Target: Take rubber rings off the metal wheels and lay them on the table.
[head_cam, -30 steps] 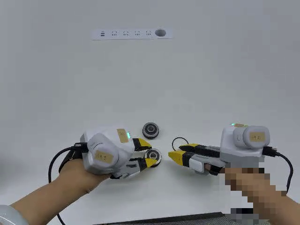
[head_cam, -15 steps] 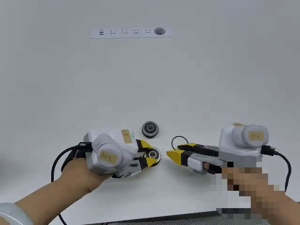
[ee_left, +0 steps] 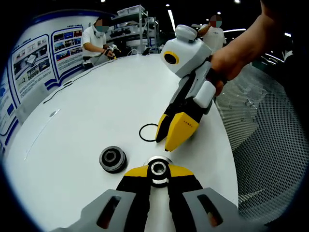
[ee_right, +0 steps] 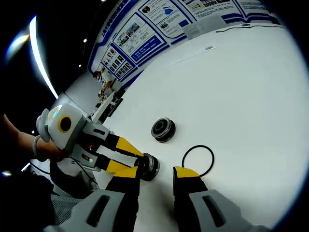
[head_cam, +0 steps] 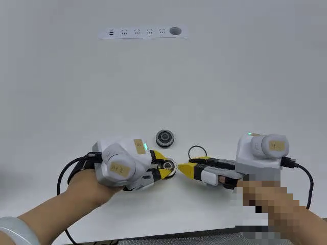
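Counting one thin black rubber ring (ee_right: 199, 146) lying free; our left hand-held gripper (head_cam: 164, 166) clamps a round metal wheel (ee_left: 158, 169), right hand-held gripper (head_cam: 185, 169) parted, empty; dark wheel (head_cam: 165, 138) beside it pending.

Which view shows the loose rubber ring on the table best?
Right gripper view: the rubber ring lies large and nearly whole, just past the jaws. In the left gripper view the right gripper covers one side of it. In the head view it is small and thin, against that gripper's tip.
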Tool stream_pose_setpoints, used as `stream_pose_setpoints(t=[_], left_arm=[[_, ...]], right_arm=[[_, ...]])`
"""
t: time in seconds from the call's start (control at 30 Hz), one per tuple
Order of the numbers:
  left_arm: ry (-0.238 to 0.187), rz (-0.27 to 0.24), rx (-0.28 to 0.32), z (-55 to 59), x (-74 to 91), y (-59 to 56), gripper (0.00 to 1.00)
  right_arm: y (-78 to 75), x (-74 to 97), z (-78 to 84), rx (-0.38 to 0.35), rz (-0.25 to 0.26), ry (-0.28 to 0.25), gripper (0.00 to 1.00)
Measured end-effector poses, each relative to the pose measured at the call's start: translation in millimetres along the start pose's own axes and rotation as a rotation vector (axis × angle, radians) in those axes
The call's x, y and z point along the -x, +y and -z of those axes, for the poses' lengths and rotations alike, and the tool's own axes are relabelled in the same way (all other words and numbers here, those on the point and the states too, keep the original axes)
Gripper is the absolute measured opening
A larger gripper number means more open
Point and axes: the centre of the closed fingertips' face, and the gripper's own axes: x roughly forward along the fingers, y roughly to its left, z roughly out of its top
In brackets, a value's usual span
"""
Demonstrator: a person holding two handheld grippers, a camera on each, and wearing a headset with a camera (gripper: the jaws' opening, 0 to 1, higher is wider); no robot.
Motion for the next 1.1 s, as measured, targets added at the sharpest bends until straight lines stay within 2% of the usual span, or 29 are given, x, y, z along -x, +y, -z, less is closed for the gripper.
stream_pose_setpoints(t=[0.27,0.77,1.1], left_arm=[[-0.004,0.001,0.007,-0.2,-0.3,0.0,0.12],[-0.006,0.001,0.009,0.4,-0.4,0.3,0.12],[-0.007,0.002,0.005,0.0,0.2,0.4,0.12]], right_arm=[[8.1,-7.8,3.2,-0.054,-0.045,0.018,0.28],[18.3,-15.4,4.5,-0.095,-0.098,0.049,0.29],[18.9,-16.7,4.3,-0.183,-0.133,0.050,0.30]])
